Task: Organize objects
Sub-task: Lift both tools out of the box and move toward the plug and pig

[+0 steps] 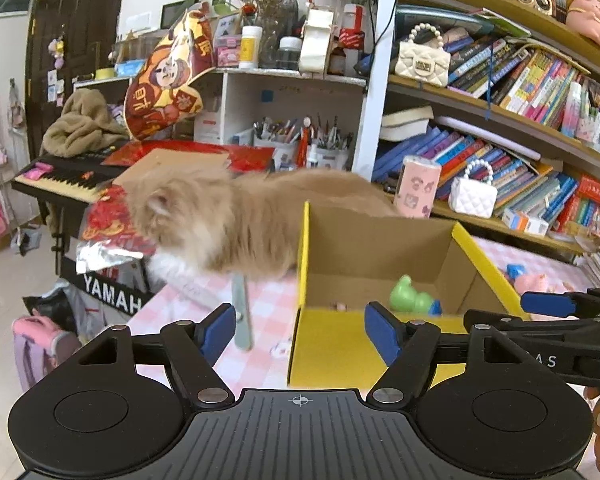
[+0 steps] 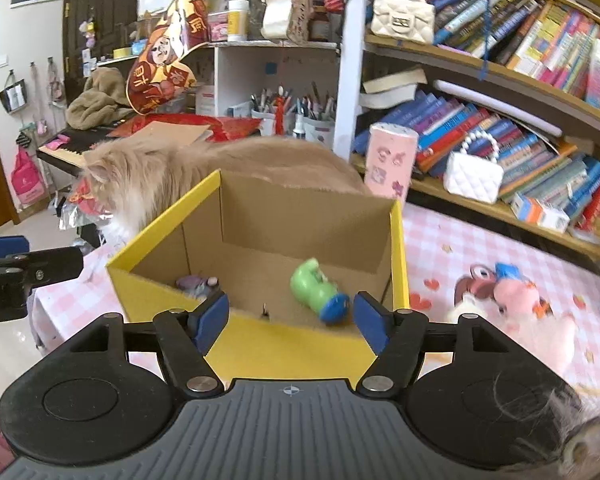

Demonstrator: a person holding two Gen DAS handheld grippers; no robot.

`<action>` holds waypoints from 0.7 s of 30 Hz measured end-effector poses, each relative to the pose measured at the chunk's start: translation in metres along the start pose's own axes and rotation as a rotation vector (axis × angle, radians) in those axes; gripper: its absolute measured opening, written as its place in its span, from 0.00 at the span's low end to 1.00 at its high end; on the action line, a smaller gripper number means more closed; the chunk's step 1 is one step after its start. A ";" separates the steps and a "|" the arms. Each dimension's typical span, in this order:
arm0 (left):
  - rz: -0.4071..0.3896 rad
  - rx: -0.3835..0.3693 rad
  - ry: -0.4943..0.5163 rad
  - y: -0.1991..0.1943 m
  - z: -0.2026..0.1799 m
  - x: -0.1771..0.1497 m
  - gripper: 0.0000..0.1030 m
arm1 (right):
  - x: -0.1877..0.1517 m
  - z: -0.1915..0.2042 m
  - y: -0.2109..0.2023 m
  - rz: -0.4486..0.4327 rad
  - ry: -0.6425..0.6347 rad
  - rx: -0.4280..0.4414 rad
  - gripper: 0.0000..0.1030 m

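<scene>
A yellow cardboard box stands open-topped on the pink checked tablecloth. Inside it lie a green toy with a blue end and a small purple toy. My left gripper is open in front of the box's left front corner, nothing between its pads. My right gripper hangs open over the box's front wall, its blue pads apart and empty, the green toy just beyond them. Several plush toys lie to the right of the box.
A fluffy tan cat stands right behind the box. A grey flat stick lies left of the box. Crowded bookshelves, a pink cylinder and a Yamaha keyboard ring the table.
</scene>
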State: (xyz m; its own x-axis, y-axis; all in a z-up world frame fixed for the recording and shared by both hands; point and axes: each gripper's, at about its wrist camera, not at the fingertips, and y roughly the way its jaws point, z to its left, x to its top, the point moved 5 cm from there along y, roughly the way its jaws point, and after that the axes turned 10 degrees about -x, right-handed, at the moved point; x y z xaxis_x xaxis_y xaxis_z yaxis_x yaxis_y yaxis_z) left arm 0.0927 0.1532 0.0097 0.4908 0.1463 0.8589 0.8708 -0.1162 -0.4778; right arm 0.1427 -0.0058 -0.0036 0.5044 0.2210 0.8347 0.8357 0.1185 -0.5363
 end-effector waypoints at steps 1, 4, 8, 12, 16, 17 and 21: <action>0.007 -0.001 0.001 -0.003 0.000 -0.004 0.71 | -0.004 0.001 -0.003 0.006 0.004 -0.003 0.65; 0.025 -0.008 0.001 -0.011 0.000 -0.014 0.71 | -0.018 0.005 -0.013 0.030 0.012 -0.008 0.65; 0.044 -0.018 0.004 -0.020 0.000 -0.026 0.71 | -0.035 0.010 -0.024 0.055 0.020 -0.017 0.66; 0.065 -0.026 0.012 -0.026 -0.002 -0.038 0.77 | -0.049 0.011 -0.033 0.074 0.038 -0.038 0.69; 0.086 -0.037 0.018 -0.031 -0.006 -0.049 0.79 | -0.062 0.011 -0.042 0.101 0.065 -0.061 0.71; 0.091 -0.041 0.017 -0.032 -0.007 -0.052 0.79 | -0.066 0.011 -0.044 0.107 0.071 -0.065 0.71; 0.113 -0.070 0.025 -0.034 -0.012 -0.061 0.79 | -0.079 0.007 -0.050 0.134 0.090 -0.088 0.71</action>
State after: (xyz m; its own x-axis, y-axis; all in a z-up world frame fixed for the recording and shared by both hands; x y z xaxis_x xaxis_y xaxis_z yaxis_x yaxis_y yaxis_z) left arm 0.0332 0.1361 -0.0242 0.5844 0.1037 0.8048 0.8051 -0.1985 -0.5590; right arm 0.0599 -0.0223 -0.0433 0.6264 0.1411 0.7666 0.7737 0.0078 -0.6336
